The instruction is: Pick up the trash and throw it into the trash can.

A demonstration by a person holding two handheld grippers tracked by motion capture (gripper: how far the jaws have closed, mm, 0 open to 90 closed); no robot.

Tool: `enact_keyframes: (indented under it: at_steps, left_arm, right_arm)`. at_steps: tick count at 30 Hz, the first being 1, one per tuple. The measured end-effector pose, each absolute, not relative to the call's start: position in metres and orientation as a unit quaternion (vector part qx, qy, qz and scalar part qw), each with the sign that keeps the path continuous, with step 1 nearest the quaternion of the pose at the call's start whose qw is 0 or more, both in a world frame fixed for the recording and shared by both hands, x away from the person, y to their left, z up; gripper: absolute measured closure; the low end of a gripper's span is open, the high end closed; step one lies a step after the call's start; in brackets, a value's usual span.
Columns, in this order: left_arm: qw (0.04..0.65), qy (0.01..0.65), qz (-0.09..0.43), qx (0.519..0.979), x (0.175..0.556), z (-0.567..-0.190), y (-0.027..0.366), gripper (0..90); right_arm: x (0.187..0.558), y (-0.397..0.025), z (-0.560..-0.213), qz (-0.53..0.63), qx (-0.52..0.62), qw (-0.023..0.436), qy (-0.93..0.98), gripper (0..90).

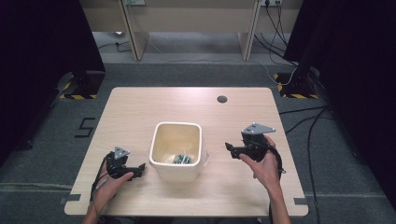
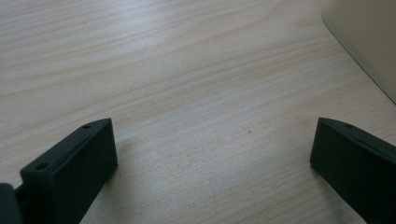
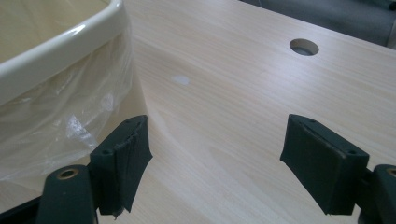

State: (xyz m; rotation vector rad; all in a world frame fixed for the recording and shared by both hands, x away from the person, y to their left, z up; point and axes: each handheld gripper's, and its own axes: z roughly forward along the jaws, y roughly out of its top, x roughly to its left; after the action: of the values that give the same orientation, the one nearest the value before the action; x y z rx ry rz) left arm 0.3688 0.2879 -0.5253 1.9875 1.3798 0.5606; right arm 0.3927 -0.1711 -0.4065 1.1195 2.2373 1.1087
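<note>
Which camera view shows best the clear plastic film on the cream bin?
The right gripper view: the clear plastic film hangs crinkled under the cream bin rim. The high view shows a faint sliver; the left gripper view shows a bin corner.

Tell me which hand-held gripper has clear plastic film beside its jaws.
The right hand-held gripper: clear plastic film on the cream bin lies beside its jaws.

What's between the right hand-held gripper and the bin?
Bare tabletop in the high view. Clear plastic hangs on the bin's near wall by the right hand-held gripper.
</note>
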Motion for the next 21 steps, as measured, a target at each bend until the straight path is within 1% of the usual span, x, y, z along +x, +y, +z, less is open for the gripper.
enact_keyframes:
  at_steps: [21]
  left_arm:
    - [0.323,0.526,0.214,0.757,0.369,-0.525,0.288,0.0]
  right_arm:
    - [0.387,-0.192,-0.427,0.384,0.426,0.201,0.794,23.3]
